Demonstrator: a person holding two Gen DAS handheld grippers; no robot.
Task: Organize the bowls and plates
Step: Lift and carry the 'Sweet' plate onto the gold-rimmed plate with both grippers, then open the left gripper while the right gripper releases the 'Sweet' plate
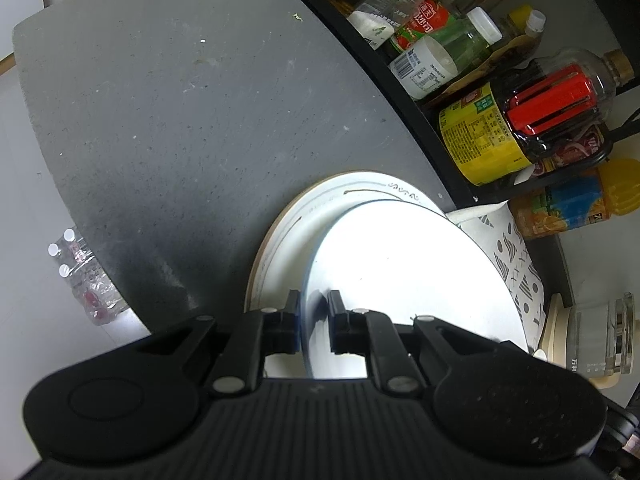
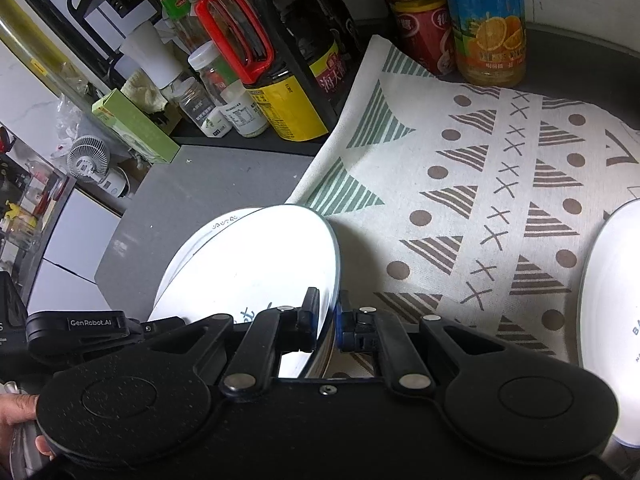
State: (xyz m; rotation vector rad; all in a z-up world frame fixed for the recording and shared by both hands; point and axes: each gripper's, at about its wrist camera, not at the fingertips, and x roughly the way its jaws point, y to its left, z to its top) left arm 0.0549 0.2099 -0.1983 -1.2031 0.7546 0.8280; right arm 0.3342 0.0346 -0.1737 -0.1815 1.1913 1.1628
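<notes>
Both grippers pinch one white plate [image 1: 400, 280] by opposite rim edges, the left gripper [image 1: 314, 326] and the right gripper [image 2: 329, 326] sharing its weight so it stays level, probably for stacking on the patterned plate [image 1: 320, 200] beneath, near the counter's [image 1: 180, 120] edge beside the cloth [image 2: 460, 200].

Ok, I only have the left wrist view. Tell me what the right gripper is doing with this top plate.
Observer: The right gripper is shut on the top plate, its fingers pinching the rim on the side next to the patterned cloth.
Operator: Now report what else is sitting on that cloth.
Observer: Another white dish lies on it at the right edge of the view, apart from the held plate.
</notes>
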